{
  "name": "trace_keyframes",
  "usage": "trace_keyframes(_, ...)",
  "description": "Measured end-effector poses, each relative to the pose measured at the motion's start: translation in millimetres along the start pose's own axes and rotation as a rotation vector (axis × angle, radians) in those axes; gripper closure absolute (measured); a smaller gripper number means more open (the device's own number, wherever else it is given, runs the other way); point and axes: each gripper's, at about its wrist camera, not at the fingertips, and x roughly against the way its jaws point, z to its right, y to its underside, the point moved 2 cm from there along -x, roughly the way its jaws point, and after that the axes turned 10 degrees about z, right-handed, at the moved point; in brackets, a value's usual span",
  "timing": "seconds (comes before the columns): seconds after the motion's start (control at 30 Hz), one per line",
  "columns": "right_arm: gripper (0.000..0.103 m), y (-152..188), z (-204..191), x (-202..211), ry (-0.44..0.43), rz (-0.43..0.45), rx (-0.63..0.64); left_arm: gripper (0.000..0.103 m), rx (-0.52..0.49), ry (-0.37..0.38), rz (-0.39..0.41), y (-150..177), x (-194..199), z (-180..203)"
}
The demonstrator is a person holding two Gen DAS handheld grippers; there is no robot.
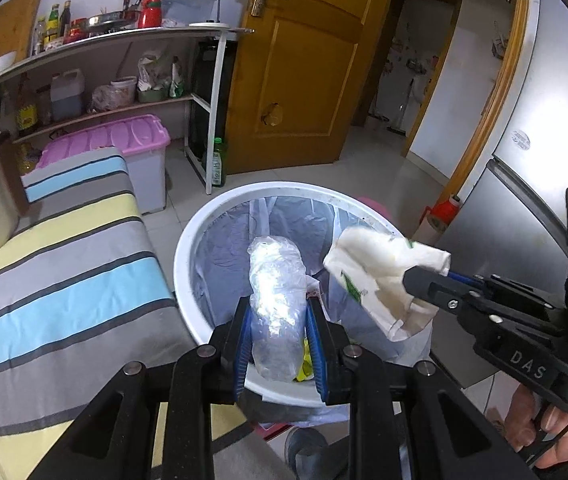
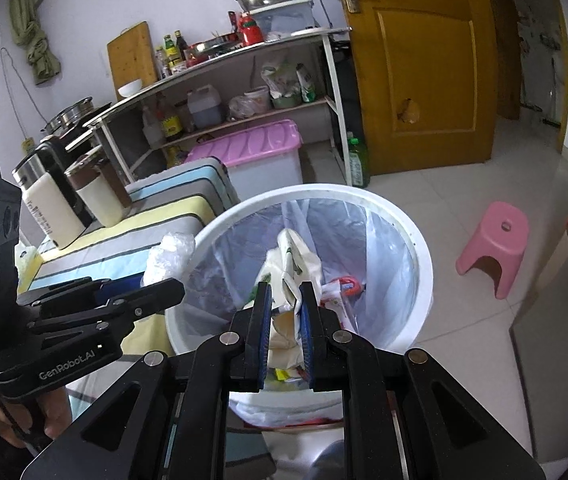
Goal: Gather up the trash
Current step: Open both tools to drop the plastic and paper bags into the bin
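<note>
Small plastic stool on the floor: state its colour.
Pink; the small plastic stool shows best in the right wrist view.

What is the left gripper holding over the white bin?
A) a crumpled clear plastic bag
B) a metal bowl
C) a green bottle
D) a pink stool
A: the left gripper is shut on a crumpled clear plastic bag above the bin.
</note>
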Motion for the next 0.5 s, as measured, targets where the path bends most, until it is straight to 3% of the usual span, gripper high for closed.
trace_keyframes(0.3,0.086,-0.3,9.6,-15.4,0.023,-0.025,-0.019,0.065,0.020,-0.004,0.011,0.8,-7.5,-3.7)
trace_keyframes(0.5,0.077,0.2,9.8,-12.8,0.026,-0.019,-0.018,0.062,0.024,0.000,0.023,-1.6,-2.2,-4.9)
